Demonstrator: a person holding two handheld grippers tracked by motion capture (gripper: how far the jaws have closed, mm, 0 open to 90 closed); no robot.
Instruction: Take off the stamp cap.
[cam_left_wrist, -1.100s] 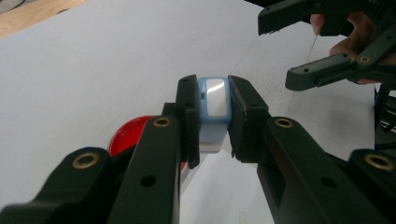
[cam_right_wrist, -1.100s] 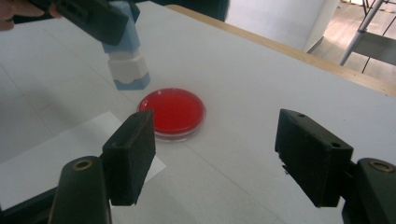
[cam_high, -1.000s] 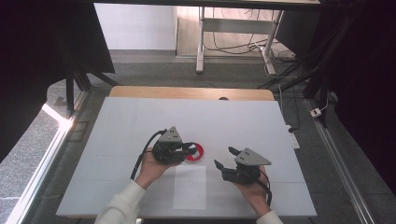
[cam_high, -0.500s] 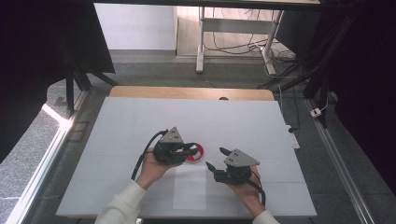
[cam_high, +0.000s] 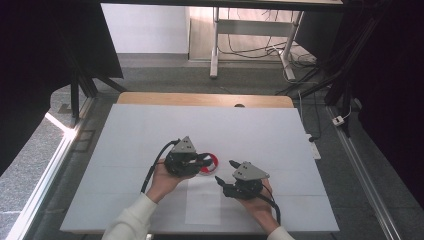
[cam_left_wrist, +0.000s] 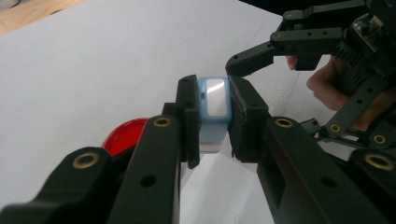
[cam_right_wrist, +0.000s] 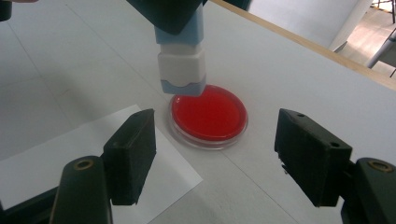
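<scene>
Two claws work over one white counter (cam_high: 150, 125), whose far edge shows a strip of pale wood. On the left of the high view, the left claw (cam_high: 204, 161), black and jointed with a grey three-cornered plate on top, sits in the person's left hand (cam_high: 162, 180), from which a white sleeve (cam_high: 127, 220) runs back. In the left gripper view its two black jaws are clamped on one stamp (cam_left_wrist: 214, 105), a small block of light blue plastic with rounded corners and a glossy pale window on its end face. The right gripper view shows the same stamp (cam_right_wrist: 181, 60) from the side: a light blue top, a white middle band and a light blue foot, held upright with its foot over the near-left rim of one round red ink pad (cam_right_wrist: 208, 114); whether the foot touches the pad cannot be told. The pad is a flat disc, shiny red inside a clear plastic rim, lying on the counter just beside the corner of one plain white sheet of paper (cam_right_wrist: 70, 158). To the right, the right claw (cam_high: 224, 172) is held in the person's right hand (cam_high: 257, 202), its two flat black jaws standing well apart with nothing between them, pointed towards the pad.
</scene>
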